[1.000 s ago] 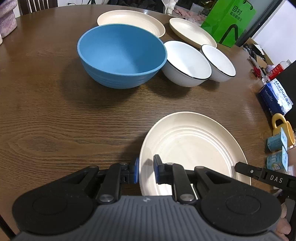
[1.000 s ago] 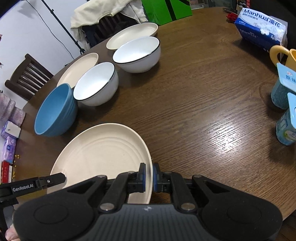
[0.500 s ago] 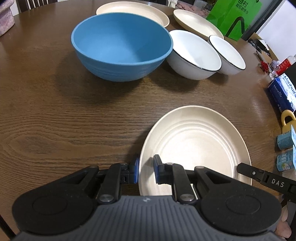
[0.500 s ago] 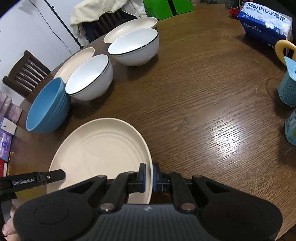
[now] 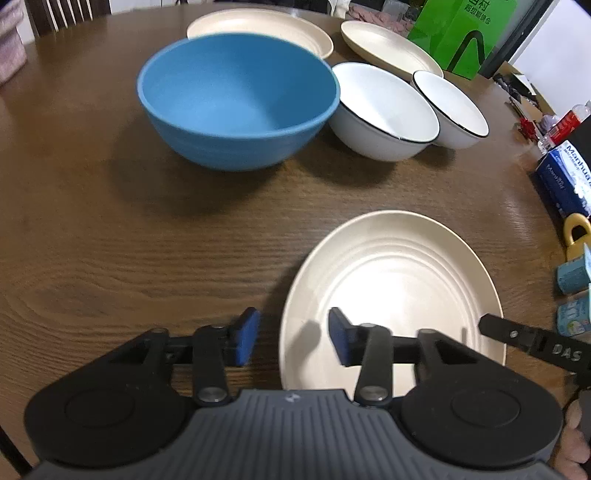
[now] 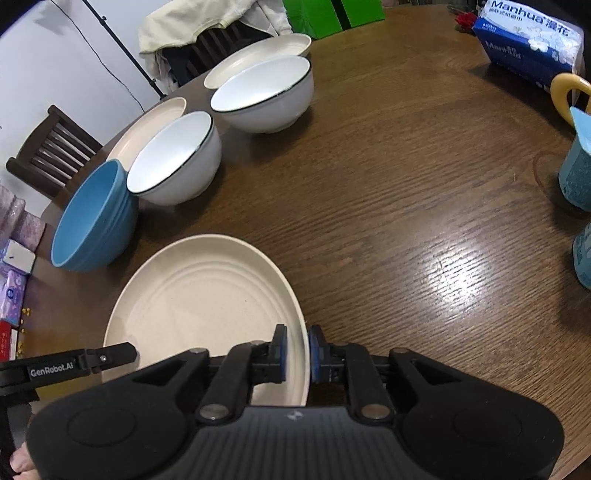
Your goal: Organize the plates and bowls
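Both grippers have let go since the earlier frames: the left gripper (image 5: pixel 291 338), then pinched on the near-left rim of the plate (image 5: pixel 391 291), now has its jaws opening with the blue pads clear of the rim on either side, and the right gripper (image 6: pixel 297 352) has its jaws opening too, the pads (image 6: pixel 279 350) standing just off the near-right rim that runs between them. Neither holds anything at present, though each still straddles the rim. The plate lies flat on the table (image 5: pixel 110 240), close in front of both tools, apart from the row behind it: blue bowl (image 5: pixel 236 99), large white bowl (image 5: pixel 384 110), small white bowl (image 5: pixel 450 107), with two more plates (image 5: pixel 258 27) beyond. Judgement: this plate has been set down and released; the other plates remain to be brought to it. The relation that governs the next move is that the rim sits inside each jaw gap, so each tool should draw back or lift clear before travelling sideways, or it may drag the plate. The far plates lie well ahead, behind the bowls; the left tool looks nearer the one behind the blue bowl.
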The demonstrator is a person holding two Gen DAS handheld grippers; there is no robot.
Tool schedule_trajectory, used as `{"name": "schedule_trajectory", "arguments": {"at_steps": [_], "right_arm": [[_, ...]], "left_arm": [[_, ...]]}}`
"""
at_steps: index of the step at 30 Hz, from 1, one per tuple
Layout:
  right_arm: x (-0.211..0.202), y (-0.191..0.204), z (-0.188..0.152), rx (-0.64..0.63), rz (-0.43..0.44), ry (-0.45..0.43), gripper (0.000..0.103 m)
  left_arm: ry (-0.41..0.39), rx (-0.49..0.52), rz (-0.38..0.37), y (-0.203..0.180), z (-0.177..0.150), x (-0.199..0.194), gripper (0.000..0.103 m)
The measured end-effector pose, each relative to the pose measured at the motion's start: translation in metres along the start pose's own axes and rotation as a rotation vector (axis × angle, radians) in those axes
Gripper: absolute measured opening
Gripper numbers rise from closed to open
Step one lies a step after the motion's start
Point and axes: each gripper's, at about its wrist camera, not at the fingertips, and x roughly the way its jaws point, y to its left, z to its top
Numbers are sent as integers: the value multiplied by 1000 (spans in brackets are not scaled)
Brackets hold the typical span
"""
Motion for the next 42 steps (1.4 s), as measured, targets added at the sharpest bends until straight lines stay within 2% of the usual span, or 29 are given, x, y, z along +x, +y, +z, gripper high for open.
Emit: {"name": "schedule_trajectory", "arguments": {"at_steps": [1, 3, 6, 12, 21, 32, 42], "right_arm": [[-2, -1, 0, -3, 0, -7, 24], [-7, 0, 1, -10, -6, -25, 43], [-16, 2, 1, -28, -11, -57, 59], [-34, 11, -4, -77, -23, -103, 75], [-68, 24, -19, -124, -41, -154, 82], [-101, 37, -31, -177, -40, -212, 83], [-123, 40, -34, -139, -23, -301, 83]], "left_arm": [[-7, 2, 1, 0, 1, -2, 47], [-25, 2, 0, 1, 1, -8, 56], [-62, 12, -1, 0, 1, -19, 67], [-136, 32, -8, -2, -5, -43, 78], [-198, 43, -23, -3, -18, -74, 81], [-272, 29, -25, 5, -33, -114, 83], [-331, 29, -22, 3, -36, -139, 87]]}}
